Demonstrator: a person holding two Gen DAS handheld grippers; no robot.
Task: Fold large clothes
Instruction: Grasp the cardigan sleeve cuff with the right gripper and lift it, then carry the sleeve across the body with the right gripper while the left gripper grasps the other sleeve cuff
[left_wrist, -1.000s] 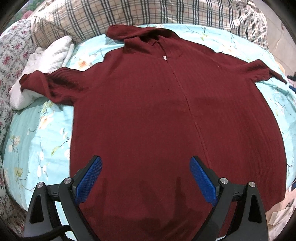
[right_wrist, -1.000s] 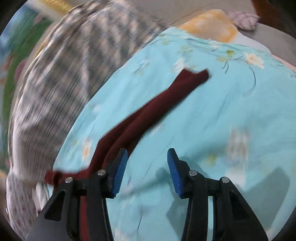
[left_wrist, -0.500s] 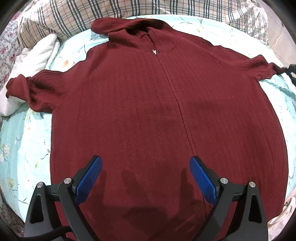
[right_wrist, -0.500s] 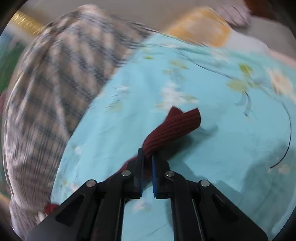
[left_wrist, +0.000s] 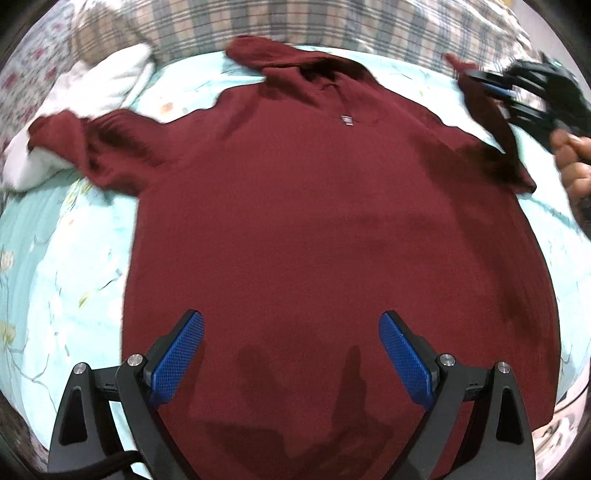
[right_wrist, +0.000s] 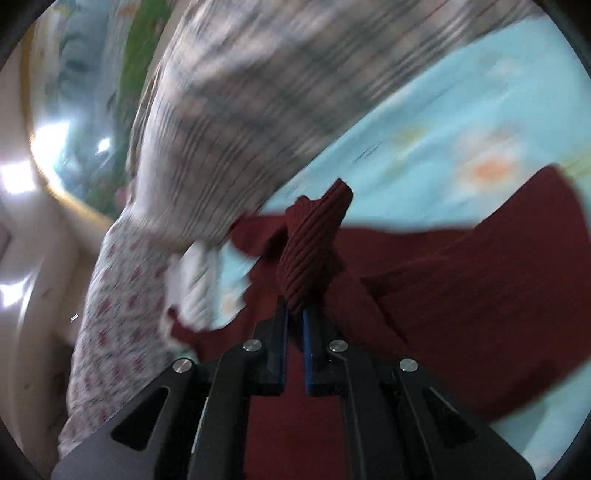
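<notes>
A dark red ribbed zip sweater (left_wrist: 325, 229) lies spread flat on a light blue floral bedsheet (left_wrist: 55, 266), collar toward the pillows. My left gripper (left_wrist: 291, 354) is open and empty, hovering over the sweater's lower hem. My right gripper (right_wrist: 294, 314) is shut on the sweater's right sleeve cuff (right_wrist: 314, 243) and holds it lifted above the sweater body (right_wrist: 480, 295). In the left wrist view the right gripper (left_wrist: 491, 83) shows at the far right with the raised sleeve (left_wrist: 484, 110). The left sleeve (left_wrist: 85, 147) lies out to the side.
Plaid pillows (left_wrist: 295, 26) line the head of the bed. A white folded cloth (left_wrist: 85, 99) lies under the left sleeve end. A floral fabric (right_wrist: 118, 314) lies beside the plaid pillow (right_wrist: 258, 92). The right wrist view is motion-blurred.
My right gripper closed on the right sleeve cuff, lifted it off the sheet and swung it in over the sweater. My left gripper stayed open over the hem.
</notes>
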